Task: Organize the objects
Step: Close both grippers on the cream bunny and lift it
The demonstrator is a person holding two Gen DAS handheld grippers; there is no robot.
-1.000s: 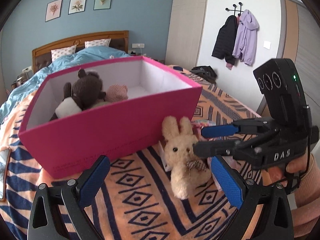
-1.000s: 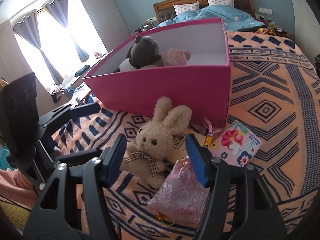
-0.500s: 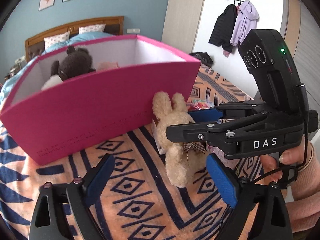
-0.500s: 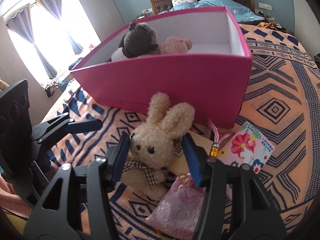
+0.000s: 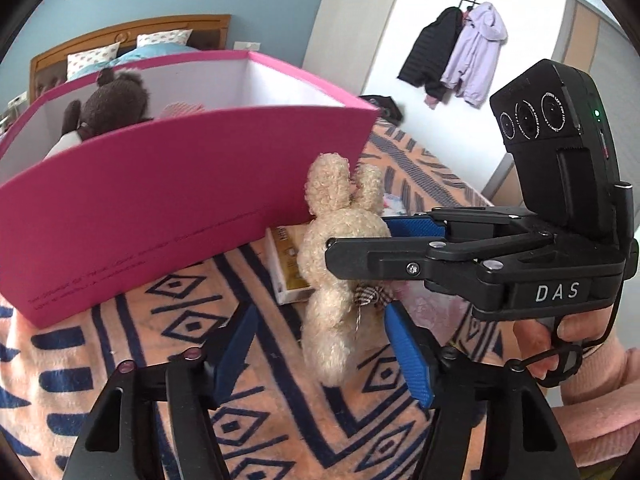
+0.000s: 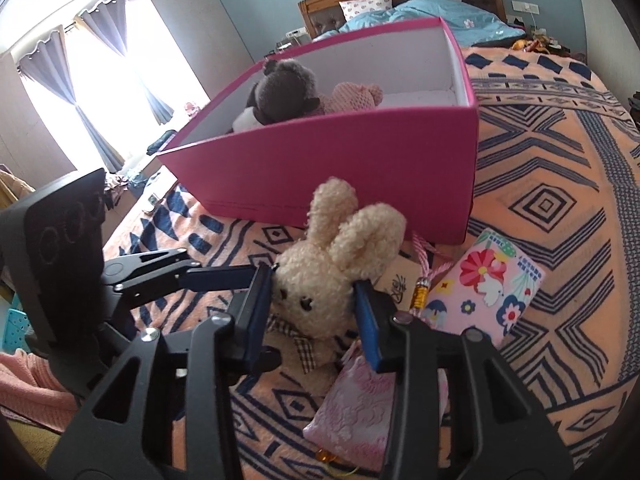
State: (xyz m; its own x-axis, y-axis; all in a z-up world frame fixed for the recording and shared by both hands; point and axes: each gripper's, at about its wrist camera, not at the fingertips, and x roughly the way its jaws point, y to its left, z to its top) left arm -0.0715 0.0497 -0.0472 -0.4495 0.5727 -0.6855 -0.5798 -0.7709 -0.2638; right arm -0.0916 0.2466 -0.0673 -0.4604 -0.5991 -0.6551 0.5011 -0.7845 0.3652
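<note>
A cream plush rabbit (image 6: 320, 280) with a checked bow sits on the patterned bedspread in front of the pink box (image 6: 360, 176). My right gripper (image 6: 314, 312) is shut on the rabbit's head, a blue pad against each side. In the left wrist view the rabbit (image 5: 340, 264) is held from the right by that gripper (image 5: 360, 240). My left gripper (image 5: 320, 356) is open and empty, low beside the rabbit's legs. The box (image 5: 160, 216) holds a brown bear (image 6: 284, 92) and a pink plush (image 6: 356, 98).
A pink brocade pouch (image 6: 352, 404), a flowered pink packet (image 6: 488, 284), a tasselled charm (image 6: 420, 280) and a small card box (image 5: 286, 264) lie by the rabbit. The bedspread (image 6: 560, 200) stretches right. Coats (image 5: 456, 52) hang on the far wall.
My right gripper moved forward and closed its pads onto the rabbit's head. My left gripper dropped lower and nearer the rabbit, still open.
</note>
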